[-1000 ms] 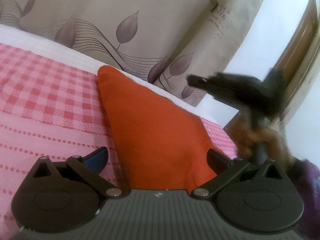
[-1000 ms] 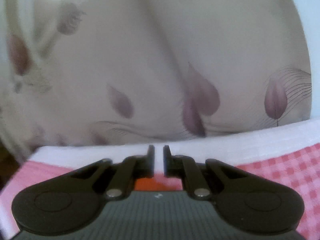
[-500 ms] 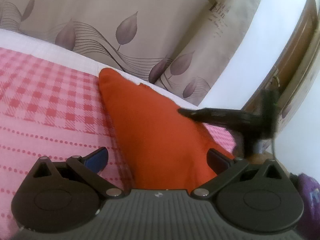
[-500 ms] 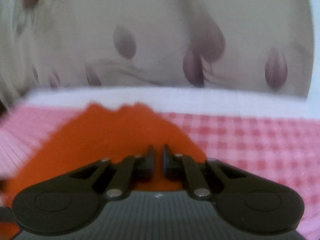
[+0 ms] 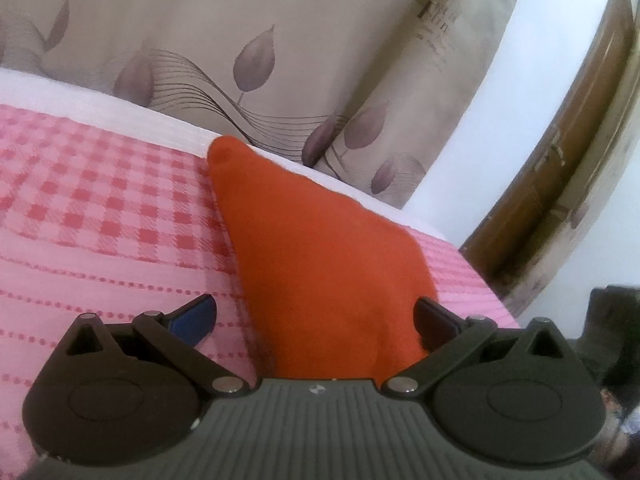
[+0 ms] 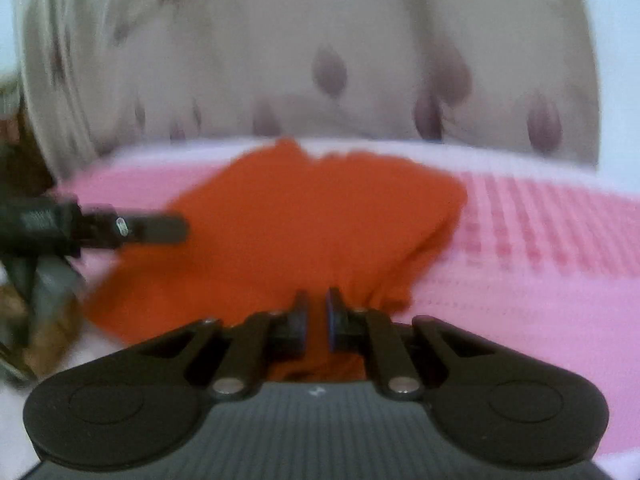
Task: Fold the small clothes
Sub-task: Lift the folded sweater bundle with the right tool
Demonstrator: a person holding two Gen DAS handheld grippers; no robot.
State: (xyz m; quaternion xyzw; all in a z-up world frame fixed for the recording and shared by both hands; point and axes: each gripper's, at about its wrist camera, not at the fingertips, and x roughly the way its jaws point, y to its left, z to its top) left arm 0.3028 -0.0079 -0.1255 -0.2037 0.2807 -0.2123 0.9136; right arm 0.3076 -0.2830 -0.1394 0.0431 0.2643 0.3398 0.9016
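Right now the bed carries everything: its pink checked cover fills the lower half of both views, with a white strip along the far edge and a leaf-patterned curtain hanging behind it. No box, basket or other container shows in either view.

On that cover lies the orange garment. From my left tool it lies straight ahead, its long axis running away from me toward the curtain and narrowing to a rounded tip close to the white strip. The near, wide end passes between my left fingers, which stand wide apart and hold nothing; the cloth lies loose between them and I cannot tell whether the right-hand finger touches it.

My right tool comes at the same garment from another side. Its fingers are nearly together with orange cloth bunched in the narrow gap, so I judge that it has pinched the near edge; the view is blurred, so the grip is a judgement. In that view my left tool appears at the left, reaching over the cloth's far-left part.

Both tools are at the garment. I reckon the next fold turns on my right tool carrying its pinched edge across the long axis.
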